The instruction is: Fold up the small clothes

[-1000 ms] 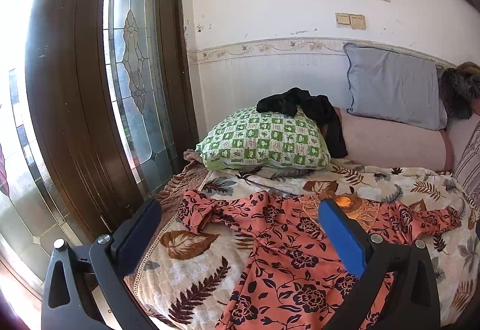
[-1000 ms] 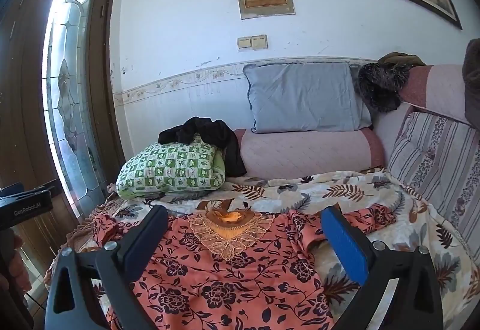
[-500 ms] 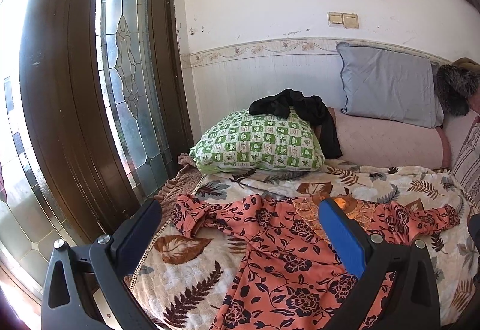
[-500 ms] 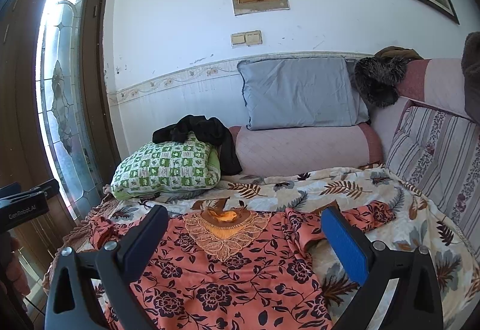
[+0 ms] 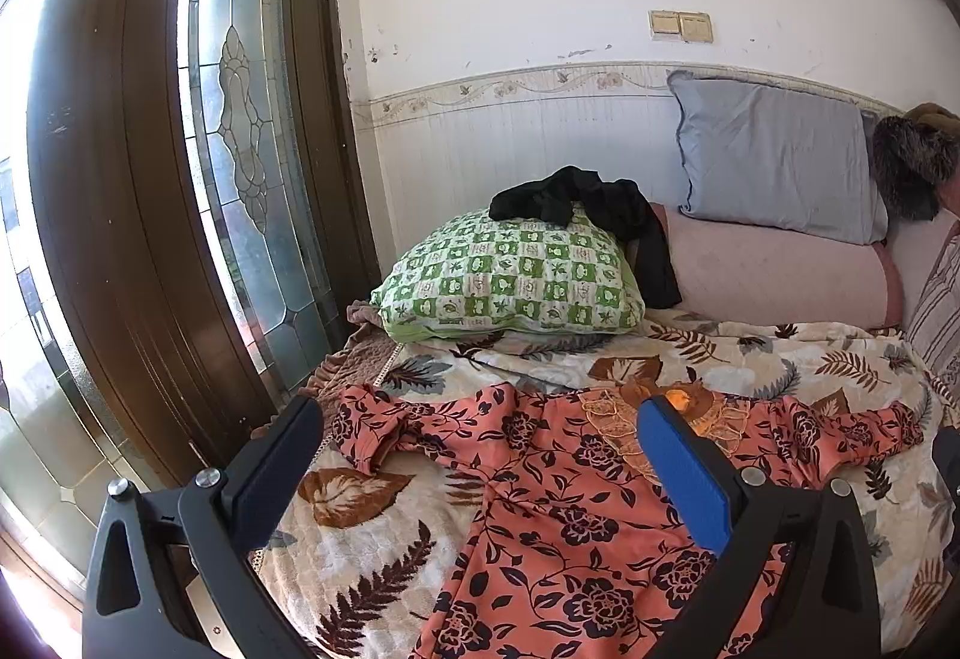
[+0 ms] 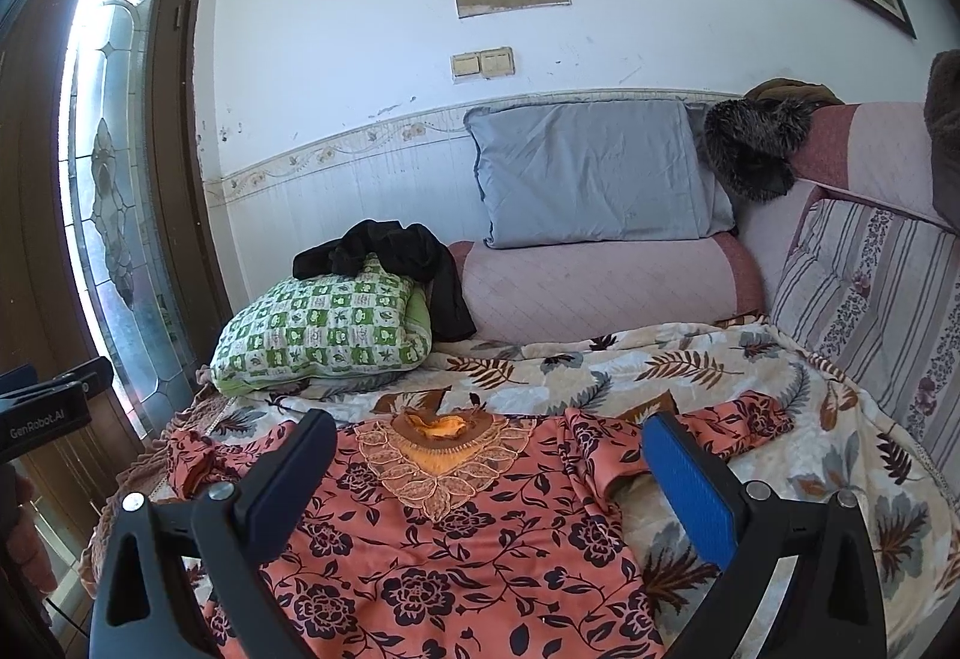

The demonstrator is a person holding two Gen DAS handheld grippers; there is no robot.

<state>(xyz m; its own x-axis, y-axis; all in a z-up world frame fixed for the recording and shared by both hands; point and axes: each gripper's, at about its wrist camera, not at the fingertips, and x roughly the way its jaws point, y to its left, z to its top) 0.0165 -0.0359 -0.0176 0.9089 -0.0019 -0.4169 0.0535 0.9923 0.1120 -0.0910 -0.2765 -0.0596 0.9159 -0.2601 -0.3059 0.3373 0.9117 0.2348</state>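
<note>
A small salmon dress with dark flowers [image 5: 558, 515] lies spread flat on the leaf-print bedspread [image 5: 372, 545], sleeves out to both sides, orange embroidered neckline [image 6: 441, 446] toward the wall. My left gripper [image 5: 480, 437] is open and empty, held above the dress's left sleeve [image 5: 384, 431]. My right gripper [image 6: 489, 449] is open and empty, held above the dress's [image 6: 432, 557] chest; the right sleeve [image 6: 720, 422] lies just past its right finger. The left gripper's body shows in the right wrist view [image 6: 42, 407].
A green checked pillow [image 5: 510, 287] with a black garment [image 5: 588, 209] on it sits behind the dress. A pink bolster [image 6: 600, 287] and grey pillow [image 6: 591, 179] line the wall. A wooden glass door [image 5: 180, 179] stands at the left; a striped cushion [image 6: 870, 299] at the right.
Both grippers have drifted slightly back and left from the dress, so it sits a little lower and farther in view. Both jaws stay open. The dress has not moved.
</note>
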